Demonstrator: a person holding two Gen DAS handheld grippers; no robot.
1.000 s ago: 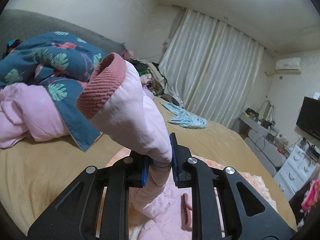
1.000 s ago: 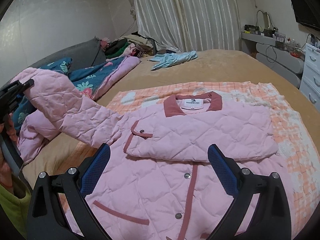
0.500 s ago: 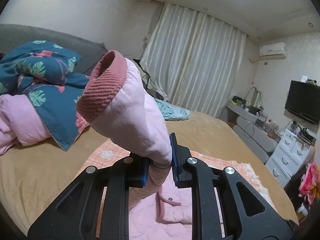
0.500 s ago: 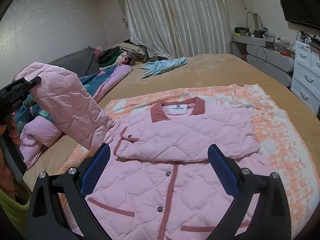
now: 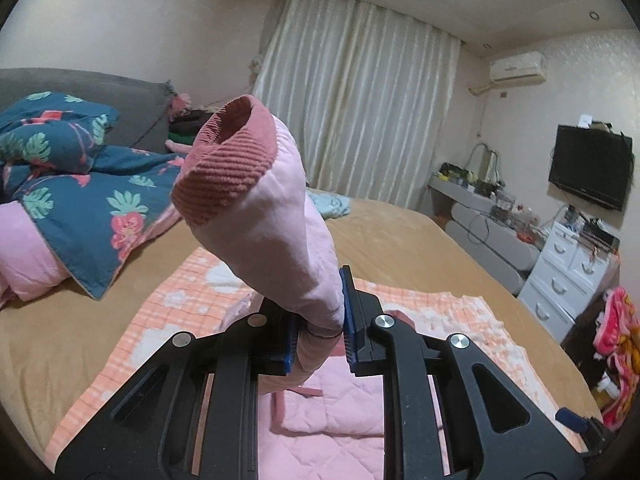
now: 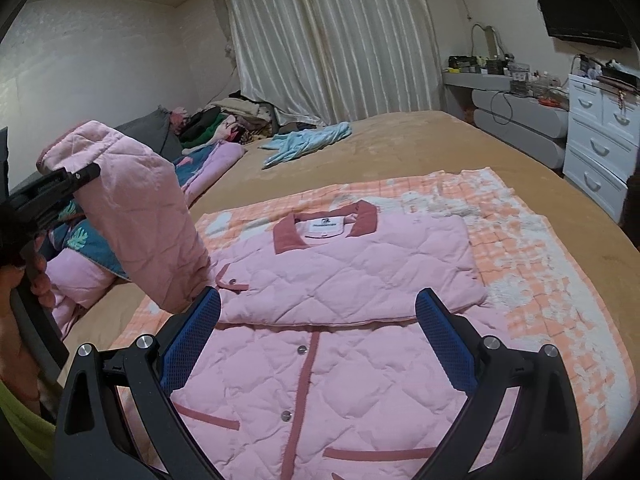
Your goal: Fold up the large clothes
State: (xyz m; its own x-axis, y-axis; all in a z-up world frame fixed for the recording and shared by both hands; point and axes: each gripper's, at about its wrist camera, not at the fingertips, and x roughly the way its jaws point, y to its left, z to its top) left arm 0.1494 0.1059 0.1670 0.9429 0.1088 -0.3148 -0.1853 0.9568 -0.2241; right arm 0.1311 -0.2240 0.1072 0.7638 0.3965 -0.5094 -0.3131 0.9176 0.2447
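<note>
A pink quilted jacket [image 6: 360, 280] with dark pink collar and trim lies face up on an orange checked blanket [image 6: 540, 264]. Its right sleeve lies folded across the chest. My left gripper [image 5: 318, 334] is shut on the left sleeve [image 5: 280, 240], near the ribbed dark pink cuff [image 5: 228, 168], and holds it raised above the jacket's left side. The raised sleeve [image 6: 144, 216] and left gripper also show in the right wrist view. My right gripper [image 6: 316, 344] is open and empty, hovering over the jacket's front near the buttons.
A blue floral quilt [image 5: 80, 184] over pink bedding lies at the left. A light blue garment [image 6: 308, 144] lies farther back on the tan bed [image 6: 460, 140]. A clothes pile sits by the curtains. White drawers [image 6: 600, 148] and a TV stand at the right.
My left gripper has carried the held sleeve to the right, up over the jacket's left edge. The sleeve now bends more steeply. My right gripper stays open above the jacket front.
</note>
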